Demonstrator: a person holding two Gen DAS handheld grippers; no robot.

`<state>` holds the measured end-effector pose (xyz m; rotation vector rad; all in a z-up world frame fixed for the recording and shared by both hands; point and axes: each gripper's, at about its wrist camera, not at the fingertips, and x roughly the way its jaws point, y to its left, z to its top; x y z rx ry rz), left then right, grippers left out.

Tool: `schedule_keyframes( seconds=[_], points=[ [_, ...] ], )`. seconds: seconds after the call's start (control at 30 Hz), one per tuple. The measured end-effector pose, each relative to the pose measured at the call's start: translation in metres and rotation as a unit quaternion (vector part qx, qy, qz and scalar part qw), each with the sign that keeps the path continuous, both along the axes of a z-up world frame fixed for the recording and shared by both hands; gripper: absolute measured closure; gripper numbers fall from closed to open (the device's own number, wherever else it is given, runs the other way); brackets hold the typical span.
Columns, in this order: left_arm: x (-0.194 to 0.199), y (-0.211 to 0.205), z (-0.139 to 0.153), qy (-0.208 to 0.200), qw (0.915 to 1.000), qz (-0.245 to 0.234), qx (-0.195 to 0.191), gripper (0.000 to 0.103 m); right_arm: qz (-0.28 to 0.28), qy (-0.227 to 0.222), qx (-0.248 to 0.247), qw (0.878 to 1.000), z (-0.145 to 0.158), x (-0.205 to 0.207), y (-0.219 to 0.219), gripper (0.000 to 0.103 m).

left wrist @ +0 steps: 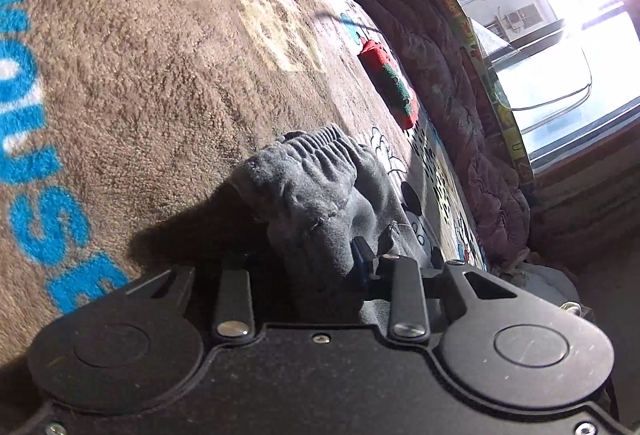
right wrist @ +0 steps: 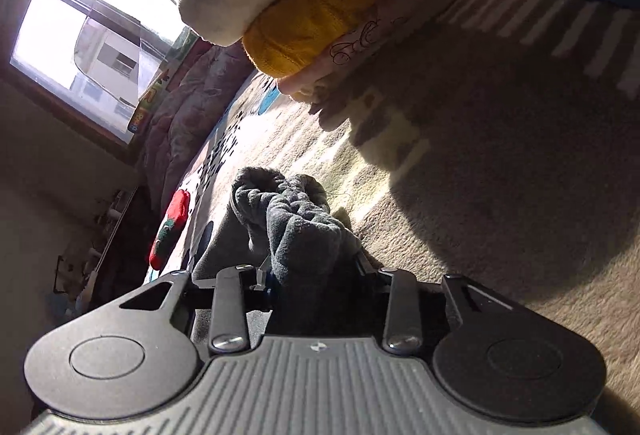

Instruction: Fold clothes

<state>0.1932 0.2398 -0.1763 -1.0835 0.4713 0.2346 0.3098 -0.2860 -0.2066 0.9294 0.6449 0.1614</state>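
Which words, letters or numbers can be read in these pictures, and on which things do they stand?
"OUSE", blue letters on the brown blanket, running down its edge; the piece above, maybe "EY", is cut off.
"U", on the colourful board leaning at the window; its other marks are too small to read.
Black print along the blanket's far border: too blurred to read.
Gray pants, yellow sweater: no text visible.
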Motion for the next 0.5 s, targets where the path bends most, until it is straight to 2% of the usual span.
schedule_keyframes(
  seconds=[0.17, 0.27, 0.3, 0.37, 0.4, 0.43, 0.47, 0.5],
  points=[
    [-0.046, -0.007, 0.037, -0.022, 0.9992, -0.029, 0.020, 0.077, 0.002, -0.002, 0.038, 0.999, 0.019, -0.038, -0.014, 0.071],
    [-0.086, -0.007, 0.046, -0.030, 0.9983, -0.044, 0.023, 0.077, 0.015, -0.011, 0.048, 0.999, 0.040, -0.083, -0.028, 0.070],
    [-0.097, -0.006, 0.042, -0.030, 0.9982, -0.048, 0.023, 0.076, 0.018, -0.009, 0.049, 0.999, 0.044, -0.098, -0.032, 0.070],
    [-0.114, -0.001, 0.017, 0.005, 0.9978, -0.065, 0.010, 0.066, 0.030, 0.014, 0.027, 0.999, 0.033, -0.116, -0.037, 0.067],
    [-0.121, 0.002, 0.002, 0.015, 0.9980, -0.057, -0.022, 0.060, 0.037, 0.026, 0.015, 0.999, 0.027, -0.124, -0.039, 0.063],
    [-0.129, 0.006, -0.014, 0.023, 0.9970, -0.046, -0.058, 0.059, 0.036, 0.042, 0.027, 0.998, 0.012, -0.128, -0.045, 0.059],
    [-0.137, 0.008, -0.016, 0.009, 0.9971, -0.042, -0.063, 0.057, 0.034, 0.059, 0.041, 0.997, -0.004, -0.132, -0.051, 0.065],
    [-0.141, 0.007, -0.012, 0.003, 0.9978, -0.045, -0.048, 0.053, 0.035, 0.039, 0.065, 0.997, -0.011, -0.137, -0.056, 0.064]
  ],
)
